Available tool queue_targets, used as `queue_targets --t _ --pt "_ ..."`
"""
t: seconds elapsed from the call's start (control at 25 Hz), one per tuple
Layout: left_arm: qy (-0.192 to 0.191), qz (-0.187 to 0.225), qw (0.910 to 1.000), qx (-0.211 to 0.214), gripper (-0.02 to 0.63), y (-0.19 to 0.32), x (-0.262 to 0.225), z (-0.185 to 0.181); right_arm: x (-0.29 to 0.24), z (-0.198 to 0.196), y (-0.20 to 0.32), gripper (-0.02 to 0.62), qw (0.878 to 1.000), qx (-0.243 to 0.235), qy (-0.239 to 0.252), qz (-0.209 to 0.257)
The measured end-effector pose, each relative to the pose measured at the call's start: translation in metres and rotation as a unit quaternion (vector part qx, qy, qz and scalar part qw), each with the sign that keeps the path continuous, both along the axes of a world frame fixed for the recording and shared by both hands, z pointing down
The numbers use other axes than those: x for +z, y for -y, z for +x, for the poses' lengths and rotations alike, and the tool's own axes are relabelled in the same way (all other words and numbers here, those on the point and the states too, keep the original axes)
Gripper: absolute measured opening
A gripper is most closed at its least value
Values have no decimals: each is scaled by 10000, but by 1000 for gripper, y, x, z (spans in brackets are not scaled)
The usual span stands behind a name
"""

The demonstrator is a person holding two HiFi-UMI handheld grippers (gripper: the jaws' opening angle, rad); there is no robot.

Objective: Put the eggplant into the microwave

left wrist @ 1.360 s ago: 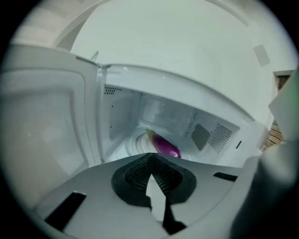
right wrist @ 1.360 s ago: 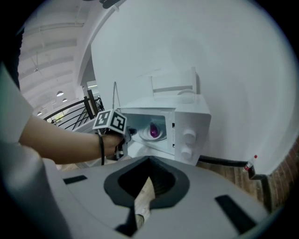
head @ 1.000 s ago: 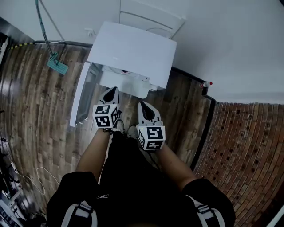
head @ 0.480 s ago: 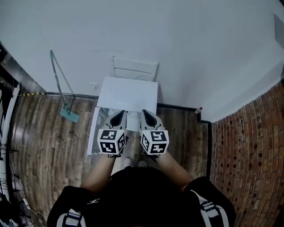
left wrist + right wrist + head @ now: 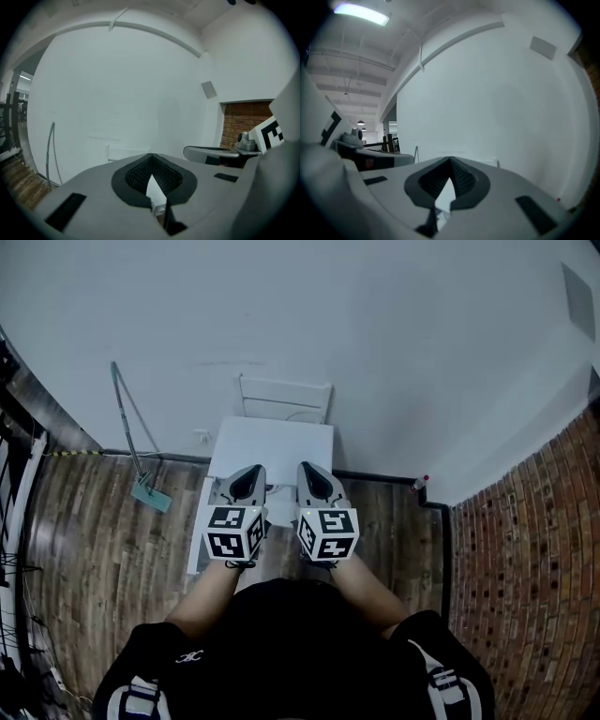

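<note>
Evidently left claw (image 5: 247, 474), right claw (image 5: 311, 472) both closed, empty, above microwave (image 5: 272, 448).

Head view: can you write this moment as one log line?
left gripper shut, empty | right gripper shut, empty | eggplant not seen

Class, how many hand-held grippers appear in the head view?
2. The left hand-held gripper is just left of centre; the right hand-held gripper is beside it, on its right. None appears hidden.
</note>
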State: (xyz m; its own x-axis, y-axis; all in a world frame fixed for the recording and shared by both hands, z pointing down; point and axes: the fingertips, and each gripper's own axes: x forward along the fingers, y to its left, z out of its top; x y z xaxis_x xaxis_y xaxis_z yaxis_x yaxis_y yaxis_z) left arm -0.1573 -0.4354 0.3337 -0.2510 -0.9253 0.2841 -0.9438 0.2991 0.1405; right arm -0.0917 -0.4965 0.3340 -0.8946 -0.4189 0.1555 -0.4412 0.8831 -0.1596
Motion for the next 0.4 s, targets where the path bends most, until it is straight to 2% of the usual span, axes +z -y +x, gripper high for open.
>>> queue_targets --t 0.16,0.4 --pt "197 8 9998 32 -2 3 0 -4 -2 0 0 12 9999 84 69 37" --pt "139 -57 9998 102 -2 7 10 -11 2 -4 -1 12 9999 109 55 78"
